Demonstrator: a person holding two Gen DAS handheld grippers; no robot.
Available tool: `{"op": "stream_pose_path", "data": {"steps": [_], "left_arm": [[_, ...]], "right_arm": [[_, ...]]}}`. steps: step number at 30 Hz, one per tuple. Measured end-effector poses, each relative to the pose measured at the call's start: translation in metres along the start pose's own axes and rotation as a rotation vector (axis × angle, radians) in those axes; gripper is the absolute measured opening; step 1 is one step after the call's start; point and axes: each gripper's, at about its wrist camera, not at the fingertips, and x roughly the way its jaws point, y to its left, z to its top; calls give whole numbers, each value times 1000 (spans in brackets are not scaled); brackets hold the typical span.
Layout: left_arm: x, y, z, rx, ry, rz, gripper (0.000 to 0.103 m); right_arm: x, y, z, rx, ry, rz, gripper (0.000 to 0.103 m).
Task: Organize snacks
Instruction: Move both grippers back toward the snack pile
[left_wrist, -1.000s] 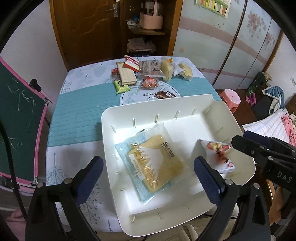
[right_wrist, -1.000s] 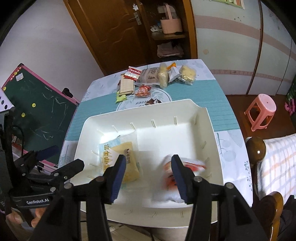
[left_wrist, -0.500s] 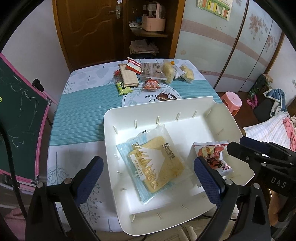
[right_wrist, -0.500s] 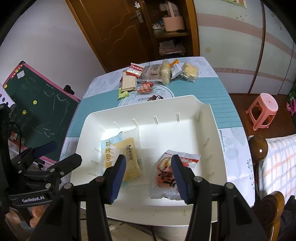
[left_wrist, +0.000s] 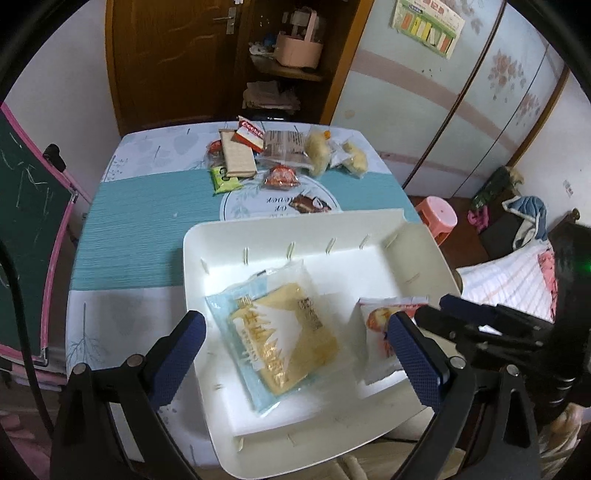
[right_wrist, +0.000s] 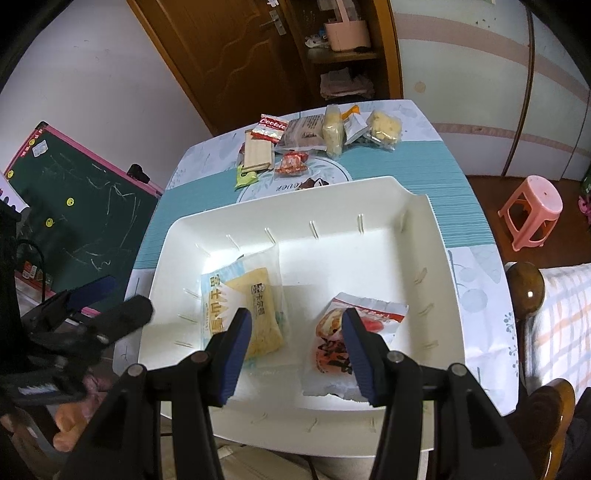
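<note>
A white tray (left_wrist: 229, 236) (right_wrist: 184, 236) sits on the near end of the table. In it lie a yellow cake packet in blue wrap (left_wrist: 284, 332) (right_wrist: 255, 302) and a red-and-white snack packet (left_wrist: 376, 325) (right_wrist: 380, 312). My left gripper (left_wrist: 295, 354) hangs open above the cake packet, touching nothing. My right gripper (right_wrist: 297, 354) is open above the tray floor between the two packets, its right finger in front of the red packet. Each gripper shows at the edge of the other's view. More snack packets (left_wrist: 277, 155) (right_wrist: 317, 136) lie in a loose pile at the table's far end.
The table has a teal striped cloth (left_wrist: 140, 221) (right_wrist: 454, 173). A green chalkboard (left_wrist: 26, 229) (right_wrist: 85, 218) leans at the left. A pink stool (left_wrist: 437, 218) (right_wrist: 532, 210) stands on the floor at the right, with a wooden chair post (right_wrist: 524, 288) and checked bedding nearer.
The red-and-white packet, blurred and tilted under the right gripper a second ago, now lies flat in the tray. Both grippers have stayed open and barely shifted.
</note>
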Motion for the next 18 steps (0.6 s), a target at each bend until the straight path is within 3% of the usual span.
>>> {"op": "stream_pose_path", "data": {"steps": [5, 7, 12, 18], "left_arm": [[9, 10, 18, -54, 21, -8, 100], [11, 13, 31, -60, 17, 22, 100], [0, 13, 64, -4, -66, 152, 100], [-21, 16, 110, 41, -151, 201, 100]], "right_arm": [[2, 2, 14, -30, -23, -19, 51], [-2, 5, 25, -49, -49, -30, 51], [-18, 12, 63, -94, -112, -19, 51], [-45, 19, 116, -150, -175, -12, 51]]}}
